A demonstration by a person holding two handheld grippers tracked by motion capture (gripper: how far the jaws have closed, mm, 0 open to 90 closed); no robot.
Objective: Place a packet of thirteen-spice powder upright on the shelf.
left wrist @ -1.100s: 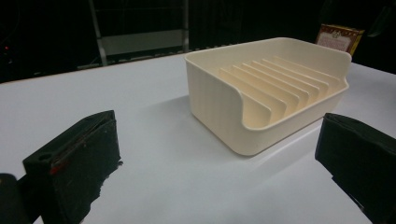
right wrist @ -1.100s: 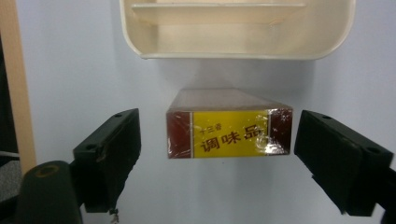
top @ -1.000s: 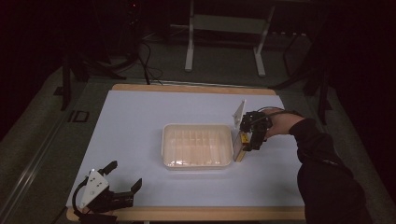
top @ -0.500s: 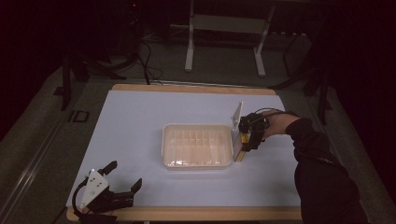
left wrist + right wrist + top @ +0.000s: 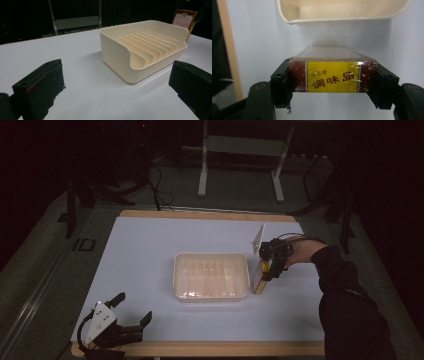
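A cream slotted tray [image 5: 211, 276] sits in the middle of the white table; its ribbed inside faces me in the left gripper view [image 5: 147, 47]. My right gripper [image 5: 270, 262] is shut on a flat brown and yellow wrapped box [image 5: 333, 72], held on edge just off the tray's right side [image 5: 260, 277]. The tray's rim [image 5: 337, 18] lies just beyond the box. My left gripper [image 5: 131, 309] lies open at the table's front left corner, its jaws wide apart with nothing between them, well short of the tray.
The wooden table edge [image 5: 200, 349] runs along the front. A metal stand [image 5: 240, 150] and cables sit on the dark floor behind the table. The person's dark sleeve [image 5: 350, 305] reaches in from the lower right.
The right gripper and its box have shifted very slightly beside the tray. The left gripper has not moved.
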